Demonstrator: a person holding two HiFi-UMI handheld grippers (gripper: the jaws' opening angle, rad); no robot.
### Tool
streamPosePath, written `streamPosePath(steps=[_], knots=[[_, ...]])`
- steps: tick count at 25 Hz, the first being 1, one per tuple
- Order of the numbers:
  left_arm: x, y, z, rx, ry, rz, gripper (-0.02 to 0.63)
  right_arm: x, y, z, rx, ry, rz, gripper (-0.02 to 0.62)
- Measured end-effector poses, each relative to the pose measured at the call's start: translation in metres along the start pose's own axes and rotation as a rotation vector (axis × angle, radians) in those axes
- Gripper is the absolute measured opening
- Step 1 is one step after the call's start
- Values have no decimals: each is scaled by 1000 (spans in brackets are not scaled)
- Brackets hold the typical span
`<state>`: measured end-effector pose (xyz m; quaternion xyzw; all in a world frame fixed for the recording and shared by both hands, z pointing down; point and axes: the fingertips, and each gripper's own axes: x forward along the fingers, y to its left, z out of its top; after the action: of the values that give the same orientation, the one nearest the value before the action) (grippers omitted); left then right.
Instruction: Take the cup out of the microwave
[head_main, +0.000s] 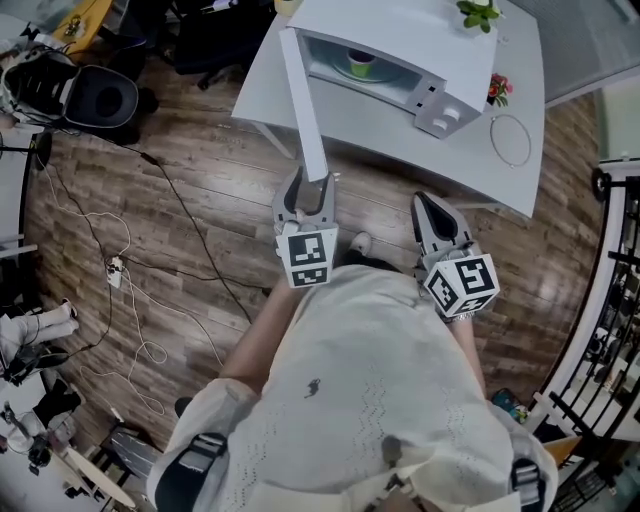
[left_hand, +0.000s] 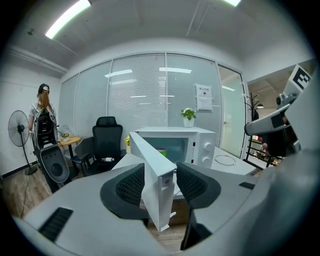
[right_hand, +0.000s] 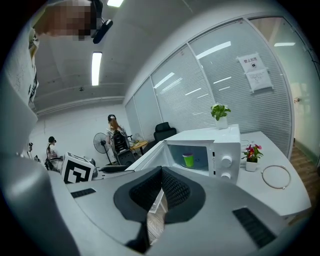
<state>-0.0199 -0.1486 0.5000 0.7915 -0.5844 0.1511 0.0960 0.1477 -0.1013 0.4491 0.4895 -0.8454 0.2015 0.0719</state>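
A white microwave (head_main: 400, 60) stands on a white table (head_main: 500, 190) with its door (head_main: 305, 100) swung wide open toward me. A green cup (head_main: 360, 64) sits upright inside the cavity and shows in the right gripper view as the cup (right_hand: 188, 160). My left gripper (head_main: 307, 190) is shut on the free end of the door (left_hand: 150, 165), one pad on each face. My right gripper (head_main: 428, 205) hangs shut and empty in front of the table, well short of the microwave (right_hand: 222, 145).
A potted plant (head_main: 478, 12) tops the microwave. A small flower pot (head_main: 498, 90) and a wire ring (head_main: 510, 140) lie on the table to its right. Cables (head_main: 130, 290) trail over the wooden floor at left. An office chair (left_hand: 107, 135) and a person (left_hand: 42, 120) are beyond.
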Motion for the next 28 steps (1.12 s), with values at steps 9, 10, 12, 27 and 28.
streamPosePath(steps=[9, 10, 12, 27, 28], knots=[[-17, 30, -4, 2, 10, 34, 210, 20, 24, 2, -8, 17, 42, 8], [-18, 34, -4, 0, 12, 39, 210, 22, 26, 2, -10, 18, 47, 8], [-21, 42, -5, -4, 14, 51, 210, 27, 32, 3, -13, 21, 58, 8], [-42, 102, -11, -33, 31, 137, 210, 63, 71, 10, -20, 34, 117, 8], [-43, 106, -11, -37, 33, 144, 210, 65, 73, 10, -19, 36, 119, 8]])
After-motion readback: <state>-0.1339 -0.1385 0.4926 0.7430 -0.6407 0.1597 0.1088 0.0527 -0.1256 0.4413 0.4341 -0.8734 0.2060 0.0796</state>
